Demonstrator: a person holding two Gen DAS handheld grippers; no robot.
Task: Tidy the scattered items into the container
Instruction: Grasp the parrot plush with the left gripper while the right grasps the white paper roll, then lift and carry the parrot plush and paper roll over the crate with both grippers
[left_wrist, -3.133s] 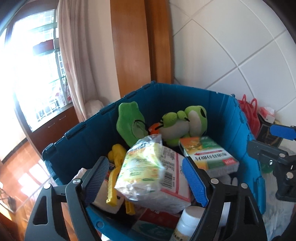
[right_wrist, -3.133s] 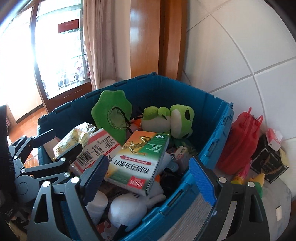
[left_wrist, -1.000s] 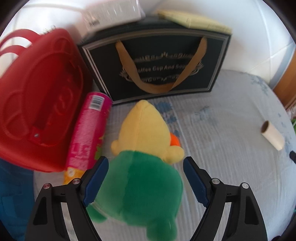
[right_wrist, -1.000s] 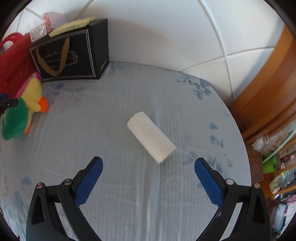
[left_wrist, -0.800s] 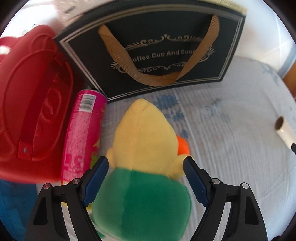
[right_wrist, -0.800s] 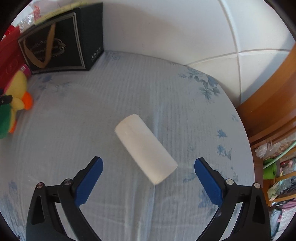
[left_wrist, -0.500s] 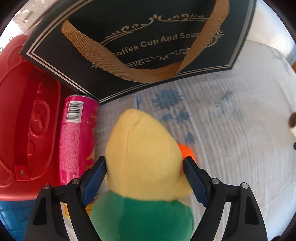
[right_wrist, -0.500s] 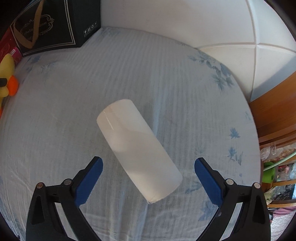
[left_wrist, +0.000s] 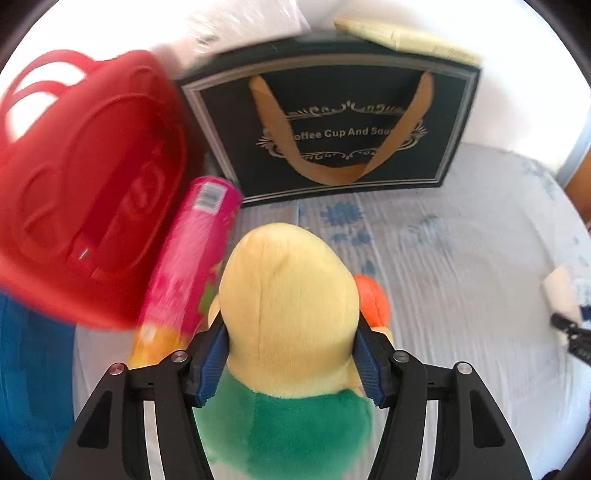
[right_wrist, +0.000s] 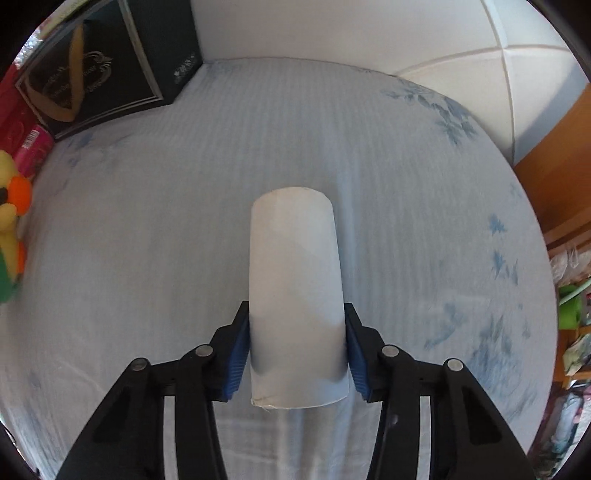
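- The plush toy (left_wrist: 291, 295) lies on the blue-flowered cloth (left_wrist: 461, 258) beside the pink can (left_wrist: 188, 254); the left gripper (left_wrist: 290, 350) pinches its yellow head, probably to lift it.
- The white roll (right_wrist: 297, 295) sits clamped lengthwise in the right gripper (right_wrist: 297, 343).
- Only a blue edge of the container (left_wrist: 26, 369) shows.

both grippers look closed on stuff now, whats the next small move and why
Probably lift both straight up, then carry toward the blue container. The left gripper is shut on the plush toy, the right gripper on the white roll, and both items seem still at the bedsheet. Lifting first should keep the plush from dragging against the pink can beside it.
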